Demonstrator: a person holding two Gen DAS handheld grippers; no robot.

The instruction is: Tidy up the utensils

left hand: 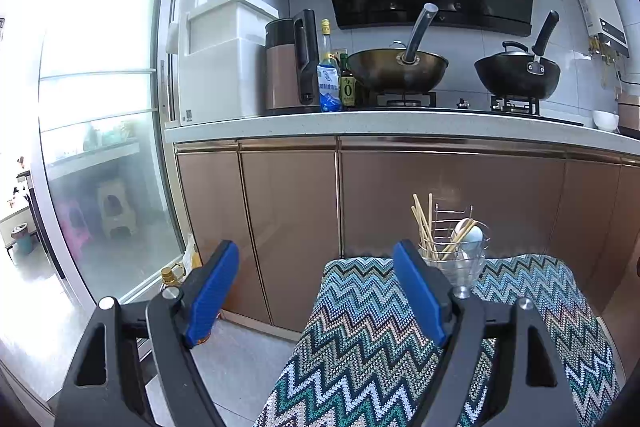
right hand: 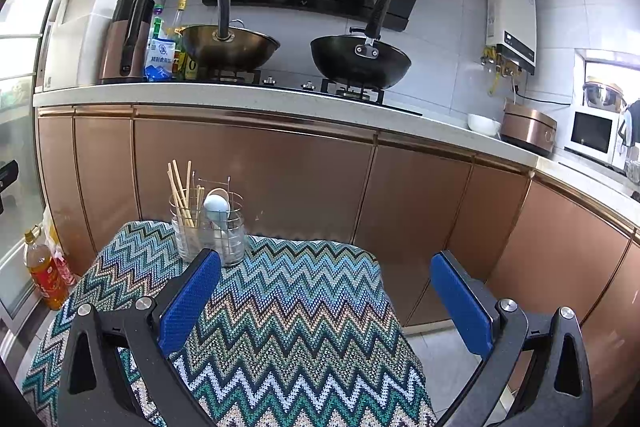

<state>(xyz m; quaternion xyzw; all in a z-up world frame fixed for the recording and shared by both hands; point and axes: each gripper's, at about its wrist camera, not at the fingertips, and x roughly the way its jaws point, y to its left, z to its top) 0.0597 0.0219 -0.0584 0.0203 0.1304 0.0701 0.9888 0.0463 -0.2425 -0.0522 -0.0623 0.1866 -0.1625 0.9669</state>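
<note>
Both grippers, left (left hand: pixel 316 291) and right (right hand: pixel 326 301), jaws apart, empty; only the right view shows the white microwave (right hand: pixel 592 137) beyond the chopstick-filled glass holder (right hand: pixel 208 227).

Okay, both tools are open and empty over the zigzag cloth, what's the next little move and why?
Probably ease the right tool forward and left toward the wire utensil holder. The chopsticks and spoons already stand in it at the far edge of the zigzag cloth, no loose utensils show, and the left tool is open with nothing between its fingers.
</note>
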